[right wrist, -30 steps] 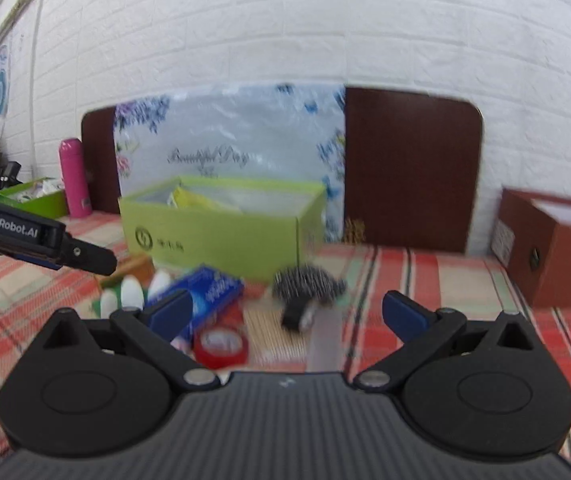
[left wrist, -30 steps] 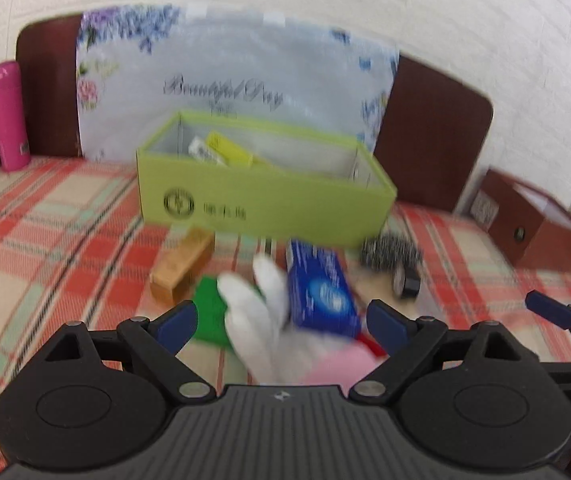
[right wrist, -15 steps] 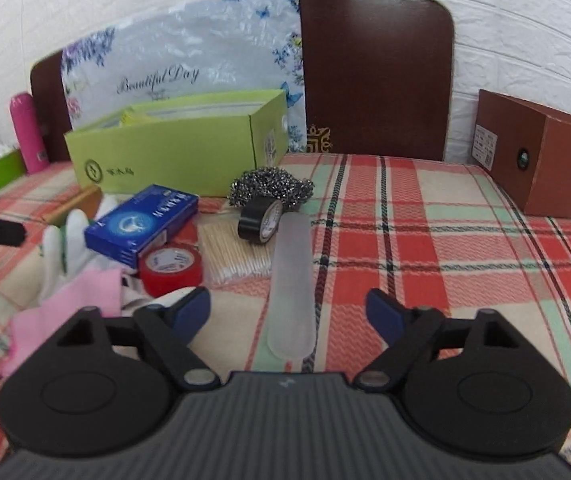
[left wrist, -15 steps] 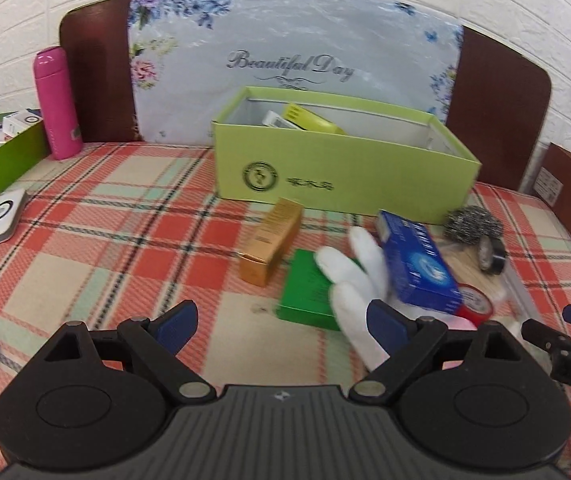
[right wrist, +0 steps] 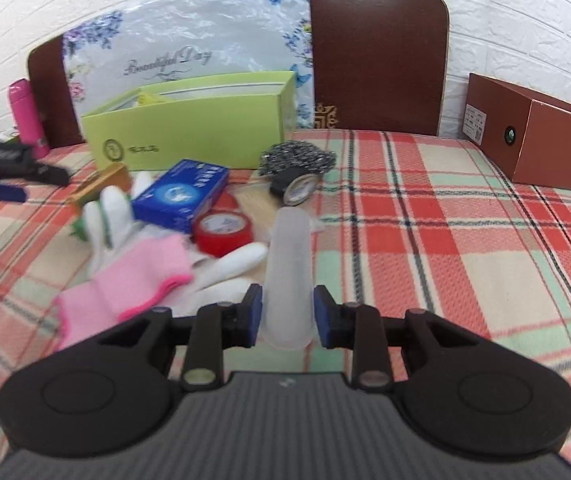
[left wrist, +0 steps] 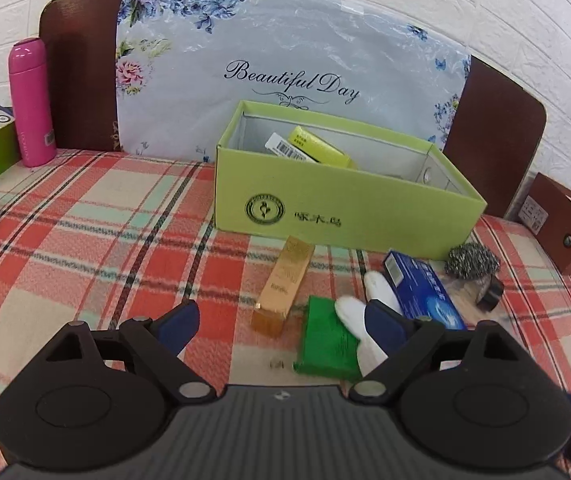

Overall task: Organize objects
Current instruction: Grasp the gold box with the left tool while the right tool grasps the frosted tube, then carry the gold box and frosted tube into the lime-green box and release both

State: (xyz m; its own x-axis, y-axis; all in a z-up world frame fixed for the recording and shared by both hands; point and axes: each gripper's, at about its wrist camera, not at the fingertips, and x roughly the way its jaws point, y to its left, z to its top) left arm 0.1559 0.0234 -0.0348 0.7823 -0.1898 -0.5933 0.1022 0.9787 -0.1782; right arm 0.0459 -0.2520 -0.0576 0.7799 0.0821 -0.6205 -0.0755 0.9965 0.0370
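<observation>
Right hand-held gripper: the right hand-held gripper (right wrist: pixel 287 316) has its blue pads narrowed to either side of the near end of a frosted translucent plastic tube (right wrist: pixel 288 268); the pads sit just beside the tube's walls, and whether they press on it cannot be told.
Tube: it lies flat on the red-and-green plaid worktop (right wrist: pixel 445 240), pointing away from the gripper toward a black tape roll (right wrist: pixel 295 186) and a steel-wool scouring ball (right wrist: pixel 297 156).
Left hand-held gripper: the left hand-held gripper (left wrist: pixel 281 326) is spread wide and holds nothing; it hovers above the cloth.
Between its fingers: a gold rectangular carton (left wrist: pixel 285 284) and a flat green packet (left wrist: pixel 327 342) lie ahead in the gap, the packet nearer.
Right finger overlap: the right pad covers part of a white cotton glove (left wrist: pixel 351 310) lying on the packet.
Pile: a blue cardboard box (right wrist: pixel 181 194), a red tape roll (right wrist: pixel 223 232) and a pink knitted glove cuff (right wrist: pixel 133 276) lie close together left of the tube.
Target box: the lime-green open cardboard box (left wrist: pixel 341 200) stands behind the pile, with a yellow packet (left wrist: pixel 317 150) leaning inside.
Hidden or unclear: the box floor is out of sight; the left gripper is a dark blur at the left edge of the right wrist view; the tube's near end is partly masked by the pads.
</observation>
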